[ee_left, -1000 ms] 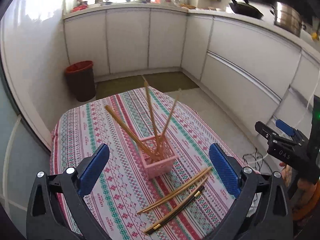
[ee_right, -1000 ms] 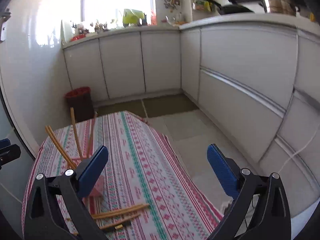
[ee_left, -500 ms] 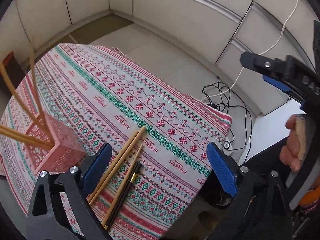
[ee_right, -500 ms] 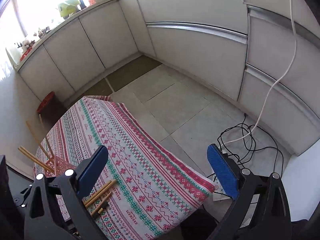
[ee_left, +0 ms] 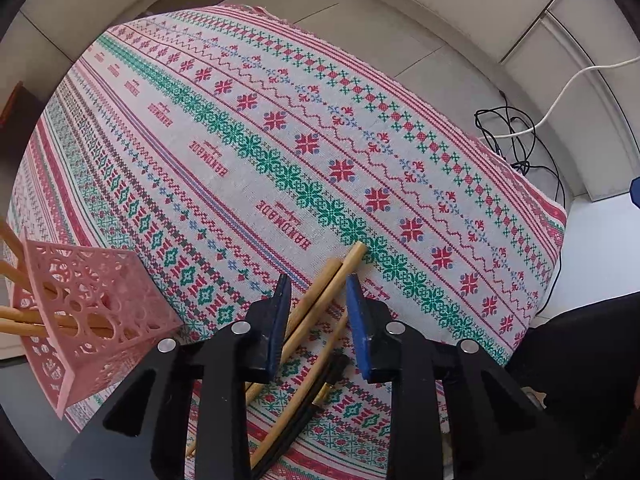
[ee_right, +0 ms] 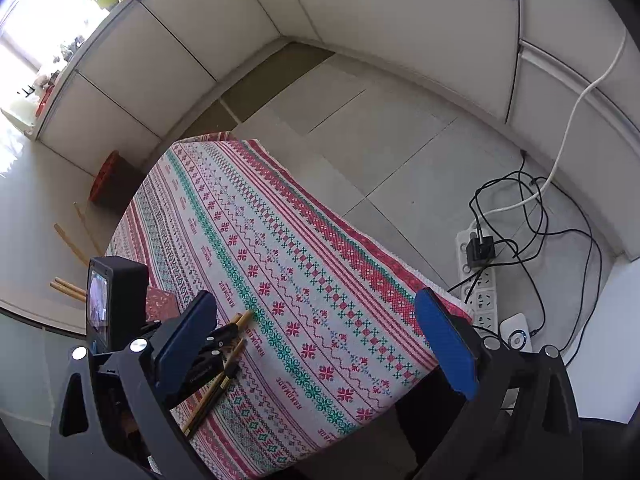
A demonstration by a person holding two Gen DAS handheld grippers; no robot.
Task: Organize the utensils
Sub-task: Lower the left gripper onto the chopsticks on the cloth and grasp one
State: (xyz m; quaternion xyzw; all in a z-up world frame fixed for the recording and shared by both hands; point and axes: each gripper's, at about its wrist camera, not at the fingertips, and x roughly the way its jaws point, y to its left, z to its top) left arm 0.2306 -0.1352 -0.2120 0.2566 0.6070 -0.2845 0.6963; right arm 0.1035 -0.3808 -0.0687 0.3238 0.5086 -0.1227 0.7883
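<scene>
A: Where is the left tool [ee_left: 316,286]?

B: It sits low in the middle of the left wrist view, pointing down at the worktop [ee_left: 224,92] with its striped, flowery cloth. Its jaws are narrow and closing. Two light wooden chopsticks [ee_left: 334,278] lie between the blue pads [ee_left: 362,334]. The pads do not press on the sticks yet; a small gap shows on each side.

A: Are there more sticks on the cloth?

B: Yes. A thinner wooden chopstick [ee_left: 334,342] lies just right of the pair, and a black chopstick with a gold band [ee_left: 320,394] lies beside that one, lower in the frame. They all point up and to the right.

A: Where do the sticks go?

B: A pink basket with holes [ee_left: 92,320] stands at the lower left of the left wrist view, near the tool. Some wooden chopsticks in the basket [ee_left: 16,322] lean out past the left edge.

A: And the right tool [ee_right: 316,332]?

B: Its jaws are wide, with nothing between them. It looks down at the cloth from the side. In its view the left tool [ee_right: 216,346] shows at the lower left, down on the loose sticks.

A: What else is in the room?

B: White cabinets [ee_right: 400,20] run along the top. A red bin [ee_right: 110,178] stands on the floor at the left. A white power strip [ee_right: 478,280] with tangled black cables lies on the floor at the right.
</scene>
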